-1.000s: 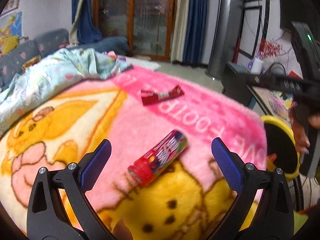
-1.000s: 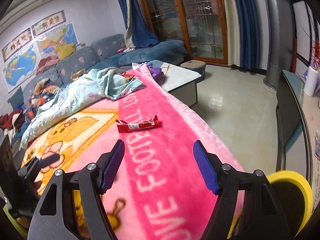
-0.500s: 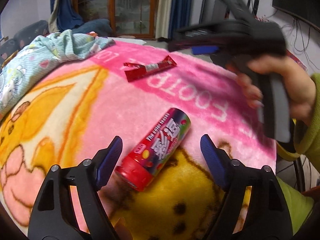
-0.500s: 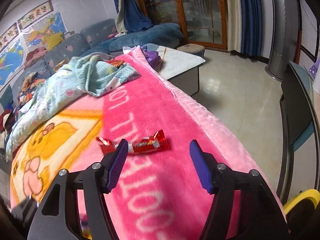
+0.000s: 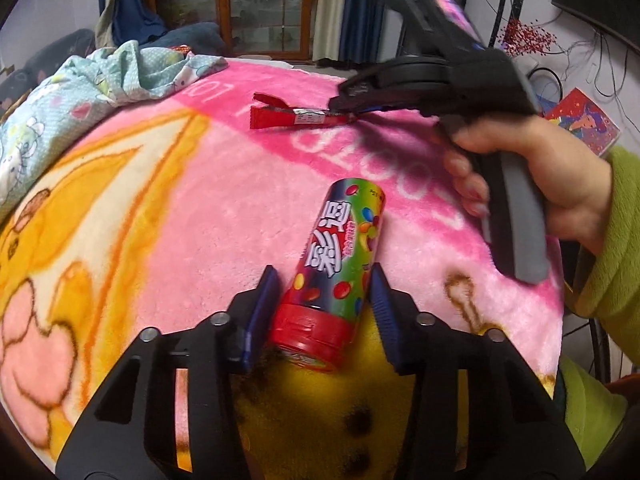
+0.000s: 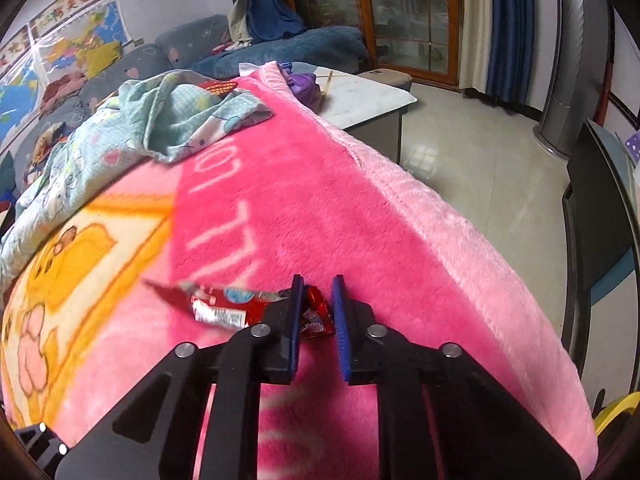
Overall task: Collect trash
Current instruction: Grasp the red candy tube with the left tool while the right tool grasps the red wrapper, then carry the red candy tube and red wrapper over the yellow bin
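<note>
Left wrist view
- Left hand-held gripper [image 5: 325,307]: jaws narrowed around the candy tube [image 5: 334,271], blue pads on either side of it just above the red cap; whether the pads press the tube cannot be told.
- Candy tube: lies on its side on the pink blanket [image 5: 192,216], red cap toward the camera, far end pointing up and a little right; colourful label faces up.
- Red wrapper [image 5: 294,117]: flat on the blanket beyond the tube, well apart from it, lying across the white lettering.
- Right hand-held gripper [image 5: 346,110]: black body reaching in from the right, tip at the right end of the red wrapper.
- Right hand [image 5: 552,176]: wrapped around the grey handle, green sleeve at the wrist.
- Patterned cloth [image 5: 92,92]: light blue, bunched at the far left of the blanket.

Right wrist view
- Right hand-held gripper [image 6: 316,314]: jaws nearly together, a narrow gap between the blue pads, pinching the crinkled end of the red wrapper [image 6: 224,306].
- Red wrapper: stretches left from the jaws, low over the pink blanket [image 6: 320,200]; left end blurred.
- Patterned cloth [image 6: 176,120]: heaped at the far end of the blanket.
- Low table [image 6: 360,98]: pale top, beyond the blanket edge.
- Sofa [image 6: 168,50]: grey, along the wall under the maps.
</note>
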Demonstrator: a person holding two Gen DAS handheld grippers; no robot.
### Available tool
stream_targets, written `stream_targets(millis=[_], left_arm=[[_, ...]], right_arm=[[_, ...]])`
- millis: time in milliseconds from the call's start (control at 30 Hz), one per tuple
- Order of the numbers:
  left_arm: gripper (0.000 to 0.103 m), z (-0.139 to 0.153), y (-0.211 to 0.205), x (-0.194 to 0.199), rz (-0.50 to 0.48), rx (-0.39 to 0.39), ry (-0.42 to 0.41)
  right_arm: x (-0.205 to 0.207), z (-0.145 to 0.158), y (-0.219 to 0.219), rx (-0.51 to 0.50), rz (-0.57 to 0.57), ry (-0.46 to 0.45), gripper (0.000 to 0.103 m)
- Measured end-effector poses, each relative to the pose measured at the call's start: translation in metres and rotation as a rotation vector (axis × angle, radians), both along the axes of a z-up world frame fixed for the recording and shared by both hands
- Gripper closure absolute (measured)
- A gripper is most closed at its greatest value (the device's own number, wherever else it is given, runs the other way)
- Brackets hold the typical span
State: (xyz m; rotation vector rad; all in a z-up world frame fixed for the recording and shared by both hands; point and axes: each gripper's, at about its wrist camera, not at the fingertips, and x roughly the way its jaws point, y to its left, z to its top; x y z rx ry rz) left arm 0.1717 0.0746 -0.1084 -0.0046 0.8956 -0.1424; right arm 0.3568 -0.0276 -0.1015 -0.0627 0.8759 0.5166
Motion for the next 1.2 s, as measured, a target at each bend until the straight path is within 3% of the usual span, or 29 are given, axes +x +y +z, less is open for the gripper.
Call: stream_targets(millis=[267, 433, 1200], left_arm=[[0.075, 0.001, 0.001, -0.001, 0.034, -0.006, -0.003], [0.076, 0.007, 0.002, -0.007, 0.063, -0.08, -0.013], [0.076, 0.065, -0.056, -0.016, 0.029, -0.162, -0.204]], right_arm=[[-0.03, 0.015, -0.032, 0.05, -0.028, -0.047, 0.094], [-0.049, 0.025, -0.058, 0.052, -0.049, -0.07, 0.094], [-0.122, 0.065, -0.204, 0.115, -0.183, -0.134, 0.094]])
